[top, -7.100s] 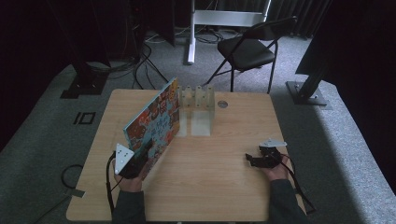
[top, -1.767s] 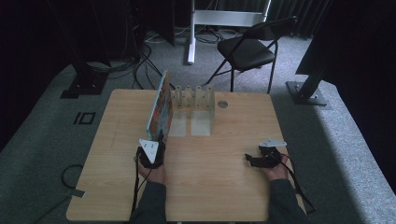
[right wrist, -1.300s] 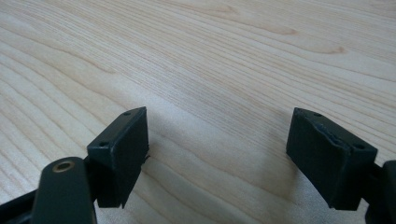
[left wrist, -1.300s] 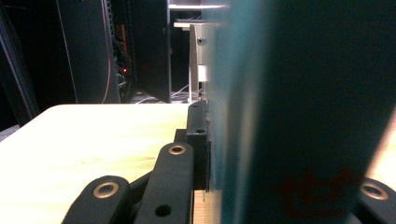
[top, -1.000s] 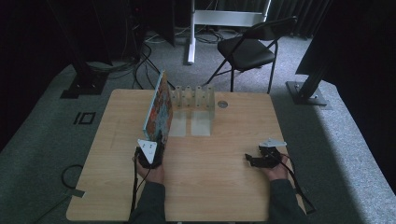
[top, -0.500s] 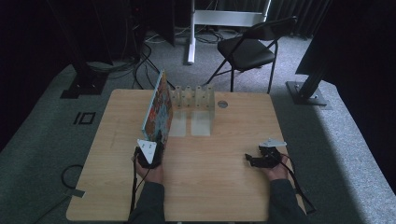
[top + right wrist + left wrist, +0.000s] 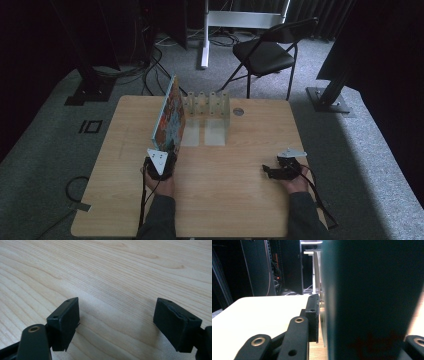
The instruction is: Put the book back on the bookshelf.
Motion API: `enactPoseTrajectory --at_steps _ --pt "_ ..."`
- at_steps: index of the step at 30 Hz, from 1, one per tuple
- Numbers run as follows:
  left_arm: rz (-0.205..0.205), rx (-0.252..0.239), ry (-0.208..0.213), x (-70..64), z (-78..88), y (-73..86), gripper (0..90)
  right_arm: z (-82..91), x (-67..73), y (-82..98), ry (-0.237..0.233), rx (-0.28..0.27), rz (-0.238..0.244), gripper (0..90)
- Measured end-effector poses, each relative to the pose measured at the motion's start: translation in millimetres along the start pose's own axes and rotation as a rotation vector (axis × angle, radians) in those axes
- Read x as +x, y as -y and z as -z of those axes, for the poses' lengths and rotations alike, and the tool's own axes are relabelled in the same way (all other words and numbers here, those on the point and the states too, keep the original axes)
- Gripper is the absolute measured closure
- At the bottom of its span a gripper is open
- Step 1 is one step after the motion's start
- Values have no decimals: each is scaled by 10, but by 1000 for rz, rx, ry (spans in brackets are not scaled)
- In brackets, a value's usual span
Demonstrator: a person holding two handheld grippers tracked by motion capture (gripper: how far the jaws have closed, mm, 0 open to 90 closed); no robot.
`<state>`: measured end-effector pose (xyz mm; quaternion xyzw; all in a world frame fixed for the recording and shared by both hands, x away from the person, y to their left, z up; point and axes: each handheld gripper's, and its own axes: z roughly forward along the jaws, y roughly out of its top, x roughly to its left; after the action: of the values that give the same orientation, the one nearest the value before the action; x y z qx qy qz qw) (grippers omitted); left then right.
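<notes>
Swung up from its earlier slant over the left half of the tabletop [image 7: 240, 200], the picture book [image 7: 169, 117] now stands nearly on edge, its colourful cover facing left and its far end next to the slotted rack [image 7: 207, 104] at the back of the tabletop. Over the last second it has barely shifted.

The left gripper [image 7: 164, 159] holds the book's near lower corner, with the grey three-cornered plate on top and the person's left hand [image 7: 160, 181] behind it. In the left gripper view the book [image 7: 372, 297] is a dark teal slab running up between the jaws, the left jaw pressed flat against its side, so the jaws are clamped on it.

The right gripper [image 7: 271, 172] rests low on the tabletop well to the right, apart from the book and the rack, held in the right hand [image 7: 295, 180]. The right gripper view shows its jaws wide apart over bare wood grain [image 7: 120, 277], nothing between them.

Two pale rectangular sheets [image 7: 206, 135] lie flat just in front of the rack. A black folding chair [image 7: 267, 52] stands on the grey carpet beyond the table.
</notes>
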<state>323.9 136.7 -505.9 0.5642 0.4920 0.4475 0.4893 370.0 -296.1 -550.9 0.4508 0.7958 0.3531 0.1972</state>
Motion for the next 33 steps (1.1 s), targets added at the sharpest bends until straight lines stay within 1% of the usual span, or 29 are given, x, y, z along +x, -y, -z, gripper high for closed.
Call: enactPoseTrajectory --at_steps 6,12,15,28,31,32,33 --pt "1 0 10 4 -6 4 659 0 -1 0 0 0 1 208" --pt "6 -2 28 8 -6 5 611 0 0 0 0 0 0 208" --pt "7 -2 31 11 -5 6 602 0 0 0 0 0 0 208" --pt "-5 -1 25 16 14 4 571 0 0 0 0 0 0 207" --pt "5 -1 30 27 18 1 563 0 0 0 0 0 0 208" --pt "11 -6 26 29 21 -3 555 0 0 0 0 0 0 207" --pt "8 -4 22 34 28 -7 541 0 0 0 0 0 0 207"
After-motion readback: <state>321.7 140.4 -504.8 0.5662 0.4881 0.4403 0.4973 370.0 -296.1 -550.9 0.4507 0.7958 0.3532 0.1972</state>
